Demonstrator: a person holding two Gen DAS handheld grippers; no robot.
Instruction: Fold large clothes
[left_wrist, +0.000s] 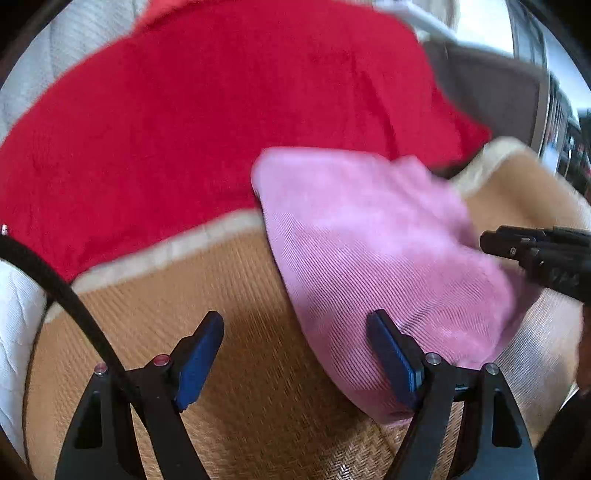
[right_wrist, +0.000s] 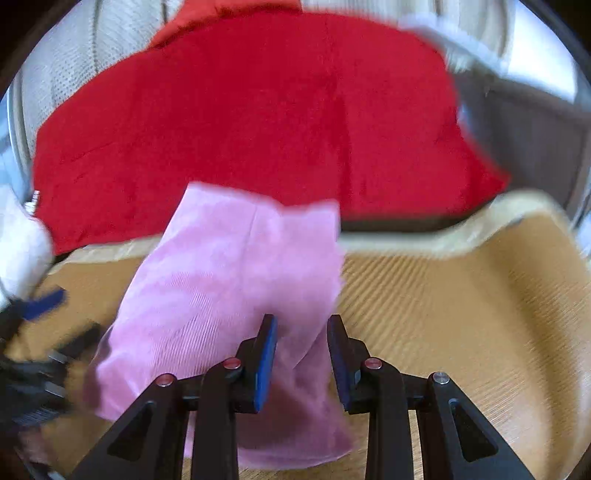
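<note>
Looking down along your left gripper (left_wrist: 295, 354), note that its jaws stand wide apart with nothing between them; only the tan woven straw mat (left_wrist: 155, 306) shows in the gap. The blue pad on its right-hand finger lies at the lower left edge of the pink ribbed fabric garment (left_wrist: 373, 254); whether it touches the cloth you cannot tell from this view. The pink garment lies bunched on the mat, its far edge overlapping the near border of the large red fleece cloth (left_wrist: 221, 122), which is spread behind it across the bed surface. Your right gripper (right_wrist: 303, 358) has its jaws partly closed, with a narrow gap between the blue pads. A fold of the pink ribbed fabric garment (right_wrist: 229, 280) shows in that gap and under the fingers, but the pads do not visibly press on it, so treat the garment as not gripped. From the right wrist view the garment runs from the bottom of the frame up and to the left, ending against the large red fleece cloth (right_wrist: 258, 122). The tan woven straw mat (right_wrist: 461, 314) lies bare to the right of the garment. A black cable (left_wrist: 70, 306) crosses the lower left of the left wrist view. A pale quilted white cover (left_wrist: 18, 317) shows at the left margin beside the mat. Both views are blurred.
</note>
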